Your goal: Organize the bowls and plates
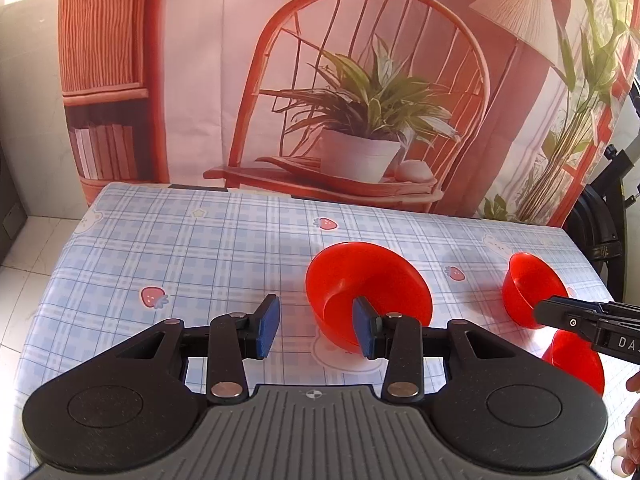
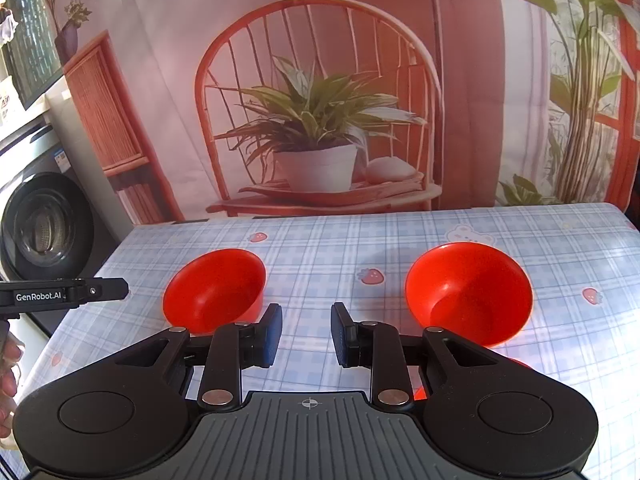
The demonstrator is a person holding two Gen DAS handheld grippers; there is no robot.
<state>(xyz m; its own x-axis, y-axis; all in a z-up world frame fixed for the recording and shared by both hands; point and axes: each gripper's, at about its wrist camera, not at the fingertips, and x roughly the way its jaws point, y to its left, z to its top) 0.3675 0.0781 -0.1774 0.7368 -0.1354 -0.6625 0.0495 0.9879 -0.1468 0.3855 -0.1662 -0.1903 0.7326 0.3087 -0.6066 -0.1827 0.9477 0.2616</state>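
Observation:
Three red bowls stand on the blue checked tablecloth [image 1: 200, 248]. In the left wrist view a middle bowl [image 1: 368, 284] lies just ahead of my open left gripper [image 1: 316, 330], slightly to its right. A second bowl [image 1: 532, 288] is at the far right, and a third red bowl [image 1: 576, 360] sits nearer, partly hidden by my right gripper. In the right wrist view my right gripper [image 2: 306, 334] is open and empty between the left bowl [image 2: 214, 292] and the right bowl [image 2: 468, 292]. A sliver of red [image 2: 520, 364] shows below its right finger.
A printed backdrop [image 1: 320, 80] with a chair and plant hangs behind the table's far edge. A washing machine [image 2: 40, 224] stands to the table's left. A black stand [image 1: 608, 216] is off the table's right side. The left gripper's body [image 2: 64, 294] reaches in from the left.

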